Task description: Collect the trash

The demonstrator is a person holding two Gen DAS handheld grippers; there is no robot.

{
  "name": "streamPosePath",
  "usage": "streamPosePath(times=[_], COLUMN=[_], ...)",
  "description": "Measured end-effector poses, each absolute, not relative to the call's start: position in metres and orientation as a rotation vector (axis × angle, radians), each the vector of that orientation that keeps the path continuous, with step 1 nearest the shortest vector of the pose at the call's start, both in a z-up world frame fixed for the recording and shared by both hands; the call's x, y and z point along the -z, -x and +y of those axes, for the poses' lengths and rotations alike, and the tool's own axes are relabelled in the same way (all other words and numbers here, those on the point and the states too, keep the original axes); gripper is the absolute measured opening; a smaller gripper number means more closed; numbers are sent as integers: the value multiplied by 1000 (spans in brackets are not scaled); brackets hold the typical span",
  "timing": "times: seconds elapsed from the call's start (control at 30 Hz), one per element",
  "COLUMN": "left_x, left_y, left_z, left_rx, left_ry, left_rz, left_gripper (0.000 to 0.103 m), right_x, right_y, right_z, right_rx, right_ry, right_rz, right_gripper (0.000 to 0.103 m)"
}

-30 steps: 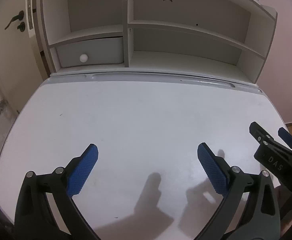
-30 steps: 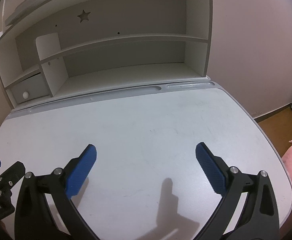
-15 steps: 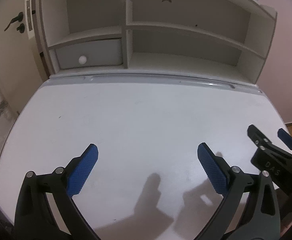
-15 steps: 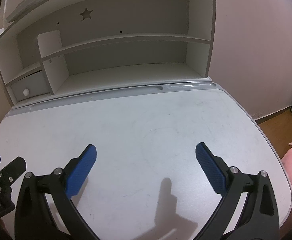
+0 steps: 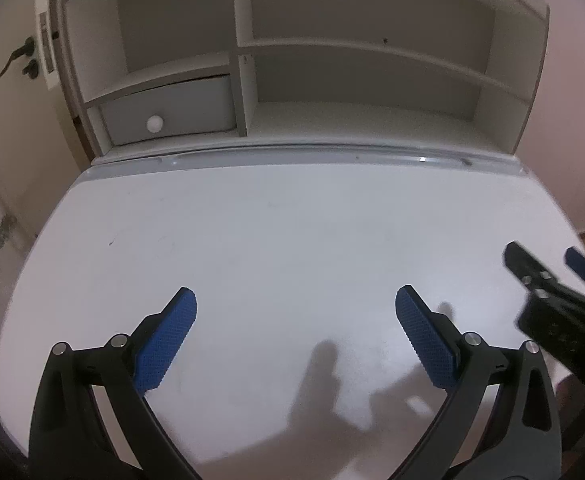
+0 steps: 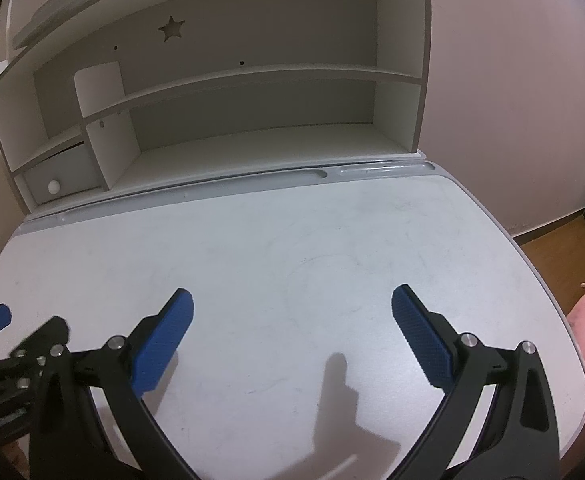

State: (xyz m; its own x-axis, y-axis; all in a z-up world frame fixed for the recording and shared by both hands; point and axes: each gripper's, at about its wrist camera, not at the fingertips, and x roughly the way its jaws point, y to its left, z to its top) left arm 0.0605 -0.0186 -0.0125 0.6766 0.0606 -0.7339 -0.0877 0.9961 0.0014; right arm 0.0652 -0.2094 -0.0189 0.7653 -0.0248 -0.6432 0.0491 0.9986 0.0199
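Note:
No trash shows in either view. My left gripper (image 5: 295,320) is open and empty, its blue pads wide apart above the white desk top (image 5: 284,232). My right gripper (image 6: 291,320) is also open and empty above the same desk (image 6: 292,240). The right gripper also shows at the right edge of the left wrist view (image 5: 548,280). The left gripper shows at the left edge of the right wrist view (image 6: 16,344).
A white shelf hutch (image 5: 332,80) stands at the back of the desk, with a grey drawer (image 5: 172,112) at its lower left. A grey pen groove (image 6: 252,180) runs along its base. A door (image 5: 8,80) is left, wood floor (image 6: 552,236) right.
Both grippers have shifted slightly closer to the shelf hutch. They stay open and empty. The right gripper looks blurred in the left wrist view.

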Motion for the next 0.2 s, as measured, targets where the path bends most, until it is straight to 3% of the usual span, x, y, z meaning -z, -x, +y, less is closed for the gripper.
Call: streamPosePath(times=[0.2], left_x=[25], left_y=[-73], left_z=[-5], left_rx=[-82], left_ry=[65], left_rz=[869], left_gripper=[97], right_x=[22], right_y=[-76], right_z=[-220], right_rx=[15], right_ry=[-67], right_rz=[727], right_gripper=[96])
